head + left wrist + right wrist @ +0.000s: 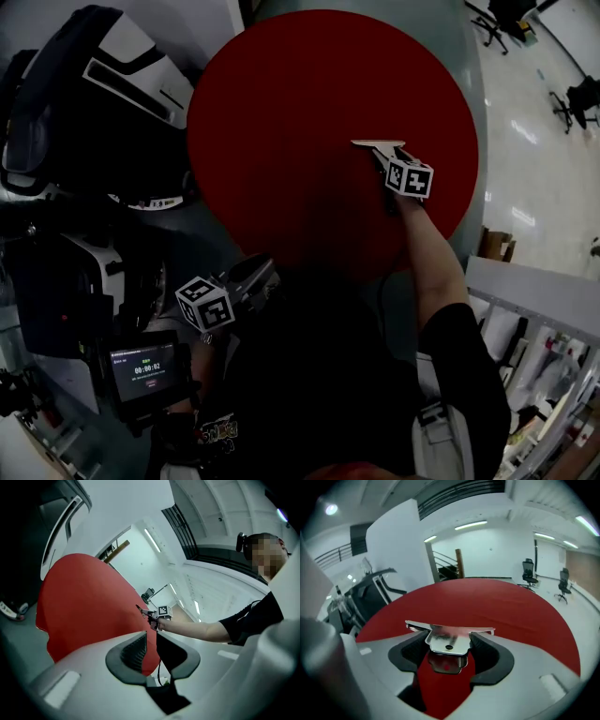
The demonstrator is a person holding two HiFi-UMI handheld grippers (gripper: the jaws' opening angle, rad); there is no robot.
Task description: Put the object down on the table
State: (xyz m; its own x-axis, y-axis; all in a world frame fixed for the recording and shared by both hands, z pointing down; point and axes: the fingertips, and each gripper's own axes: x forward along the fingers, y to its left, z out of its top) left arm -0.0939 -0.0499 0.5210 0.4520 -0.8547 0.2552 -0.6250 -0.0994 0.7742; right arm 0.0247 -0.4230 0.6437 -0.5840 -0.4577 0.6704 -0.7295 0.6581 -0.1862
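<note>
Pinching metal plate (449, 637) w/ R gripper (449, 649) jaws over round red table (281, 103); L gripper (151, 652) jaws spread; office chairs (528, 572) beyond.

One round red table (309, 112) and one flat silver metal bracket (449, 638) show. There are two grey grippers (151, 641) (450, 644) and, upper right, two black office chairs (528, 571) (563, 581).

It is a large open office hall: black swivel office chairs (528, 573) stand far right on a glossy pale floor (544, 178), long ceiling strip lights (471, 525) run overhead, and a round red table (309, 141) sits near.
</note>
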